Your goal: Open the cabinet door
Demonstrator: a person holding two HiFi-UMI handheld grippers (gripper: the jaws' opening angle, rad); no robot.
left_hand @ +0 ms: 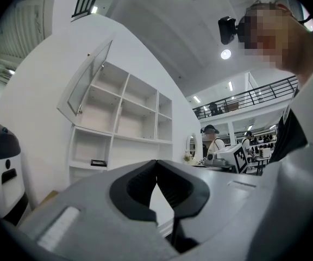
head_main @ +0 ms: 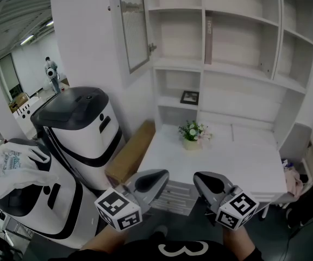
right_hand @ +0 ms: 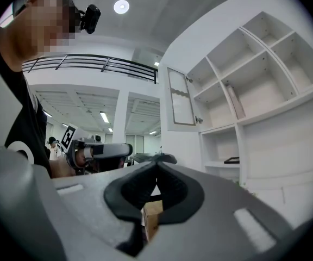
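Note:
The white shelf cabinet [head_main: 238, 48] fills the wall ahead. Its glass-paned door [head_main: 133, 26] at the upper left stands swung open, small knob [head_main: 152, 47] on its edge. My left gripper [head_main: 155, 179] and right gripper [head_main: 204, 181] hang low in front of me, well short of the cabinet, both shut with nothing between the jaws. In the left gripper view the jaws [left_hand: 156, 163] meet at the tips, and the open door [left_hand: 88, 80] shows up to the left. The right gripper [right_hand: 156, 165] is likewise shut, with the door [right_hand: 181, 97] above it.
A white desk [head_main: 243, 156] under the shelves holds a small flower pot [head_main: 192, 134]; a picture frame [head_main: 189, 97] lies in a lower shelf. Two white-and-black machines [head_main: 83, 126] [head_main: 37, 200] and a cardboard box [head_main: 132, 152] stand at left. A person [head_main: 52, 75] is far off.

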